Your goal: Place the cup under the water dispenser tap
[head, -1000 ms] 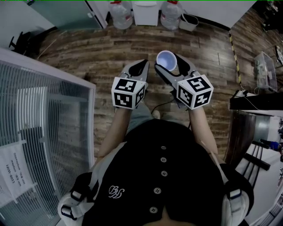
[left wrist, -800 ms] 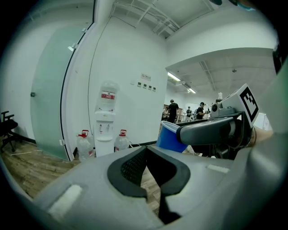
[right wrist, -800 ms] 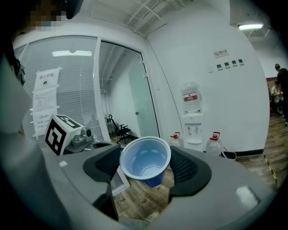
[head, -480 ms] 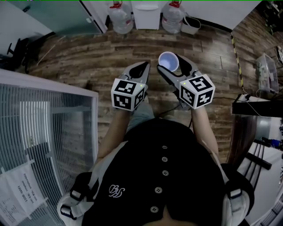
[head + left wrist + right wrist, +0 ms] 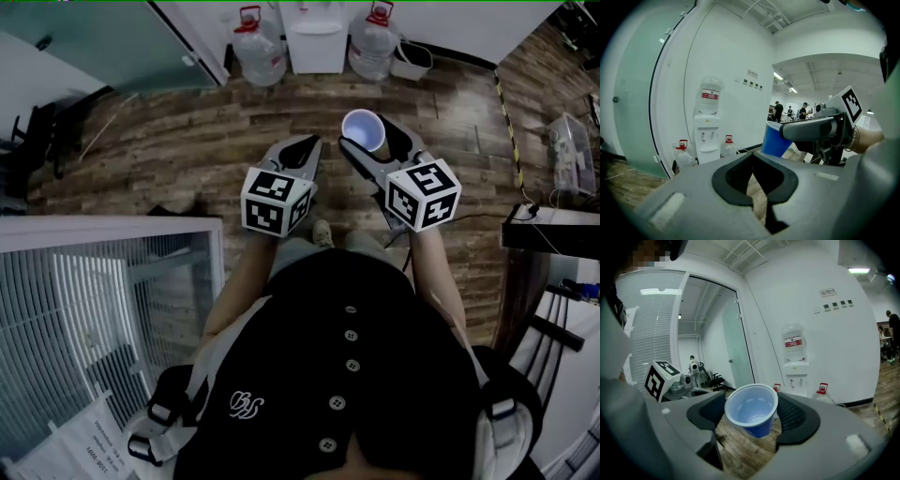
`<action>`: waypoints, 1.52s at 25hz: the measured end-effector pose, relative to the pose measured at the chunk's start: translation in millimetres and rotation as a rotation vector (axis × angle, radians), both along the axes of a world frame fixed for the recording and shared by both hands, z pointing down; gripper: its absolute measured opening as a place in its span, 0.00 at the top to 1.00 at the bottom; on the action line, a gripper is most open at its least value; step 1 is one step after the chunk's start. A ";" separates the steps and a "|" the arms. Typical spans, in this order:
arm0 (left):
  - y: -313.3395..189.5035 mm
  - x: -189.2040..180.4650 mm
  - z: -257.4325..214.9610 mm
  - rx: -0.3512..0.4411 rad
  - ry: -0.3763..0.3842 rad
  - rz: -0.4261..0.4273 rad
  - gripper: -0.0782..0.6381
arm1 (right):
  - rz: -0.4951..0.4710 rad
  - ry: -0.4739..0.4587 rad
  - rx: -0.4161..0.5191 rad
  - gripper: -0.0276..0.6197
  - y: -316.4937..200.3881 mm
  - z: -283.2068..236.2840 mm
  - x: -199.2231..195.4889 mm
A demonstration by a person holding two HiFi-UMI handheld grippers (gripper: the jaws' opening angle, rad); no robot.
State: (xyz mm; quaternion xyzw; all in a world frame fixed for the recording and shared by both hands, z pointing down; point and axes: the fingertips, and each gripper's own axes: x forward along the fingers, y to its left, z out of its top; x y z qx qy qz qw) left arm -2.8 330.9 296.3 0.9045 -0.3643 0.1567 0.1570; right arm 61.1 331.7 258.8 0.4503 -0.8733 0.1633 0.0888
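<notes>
Gripping the blue cup point(image 5: 751, 409) between the jaws of the right tool point(image 5: 371, 133), well short of the water dispenser point(image 5: 315, 39).
Keeping the left tool point(image 5: 752, 173) closed and empty, just left of the cup. Nearer the dispenser than a second ago, cup still clamped. Beside the dispenser, two water bottles point(image 5: 259, 54) on the wood-plank floor point(image 5: 187, 141); left of it, a glass partition point(image 5: 112, 47), then a white slatted panel point(image 5: 94, 309).

black buttoned top point(image 5: 375, 375), white chest logo point(image 5: 246, 405), shoulder straps point(image 5: 164, 412); grey left tongs point(image 5: 309, 142), right tongs point(image 5: 367, 131), black-white marker cubes point(image 5: 277, 200).
</notes>
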 end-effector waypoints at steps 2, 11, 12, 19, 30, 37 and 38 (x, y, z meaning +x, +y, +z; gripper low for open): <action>-10.7 -0.1 3.8 0.008 -0.015 0.032 0.89 | 0.006 -0.002 -0.005 0.42 -12.2 3.5 -5.0; -62.3 -12.1 8.2 0.012 0.003 0.037 0.89 | 0.001 0.010 -0.024 0.42 -59.3 15.6 -22.1; -66.8 -12.2 10.5 0.007 0.003 0.037 0.89 | -0.001 0.010 -0.026 0.42 -64.4 17.1 -23.5; -119.0 -11.9 21.4 -0.014 0.001 0.004 0.89 | -0.009 0.005 -0.033 0.42 -113.6 26.9 -19.4; -245.8 7.6 18.1 -0.017 -0.011 -0.030 0.89 | -0.037 -0.008 -0.029 0.42 -244.7 26.8 -2.2; -317.4 32.4 11.1 0.003 -0.008 -0.048 0.89 | -0.080 -0.003 -0.011 0.42 -313.4 19.7 16.5; -326.3 35.0 11.3 0.003 -0.006 -0.054 0.89 | -0.086 0.000 -0.009 0.42 -322.1 19.7 19.5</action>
